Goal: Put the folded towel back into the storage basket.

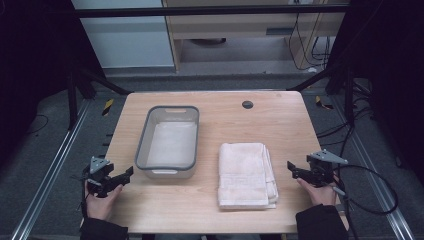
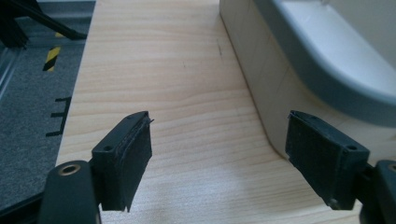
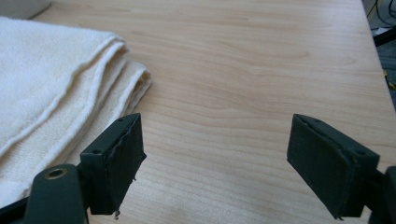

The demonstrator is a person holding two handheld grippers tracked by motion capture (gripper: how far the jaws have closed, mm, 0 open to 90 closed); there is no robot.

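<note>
Folded towel (image 1: pixel 247 174) is lying flat on the desk (image 1: pixel 290 125), right of centre and toward the near edge, just beside the grey-rimmed bin (image 1: pixel 170 142) but not touching it. Bin is sitting left of centre, looking empty. Left claw (image 1: pixel 123 176) is hovering at the near left corner of the desk, jaws standing wide apart, gripping nothing; in the left gripper view its pads (image 2: pixel 125 161) are framing bare wood with the bin wall (image 2: pixel 261 79) just off to the side. Right claw (image 1: pixel 291 168) is waiting at the right edge, near the towel's right side but apart from it, jaws also spread fully, nothing between them; the right gripper view is showing the towel's stacked edges (image 3: pixel 116 79) ahead and to one side of the pads (image 3: pixel 116 158). Towel is looking soft, light and floppy, several layers thick, not fragile and not slippery, but likely sagging and unfolding if lifted from one point. Best hold is probably pinching all layers together at the folded edge or a corner, ideally one claw at each end so the stack is staying together. Bin is looking rigid, its rim easy to pinch.
</note>
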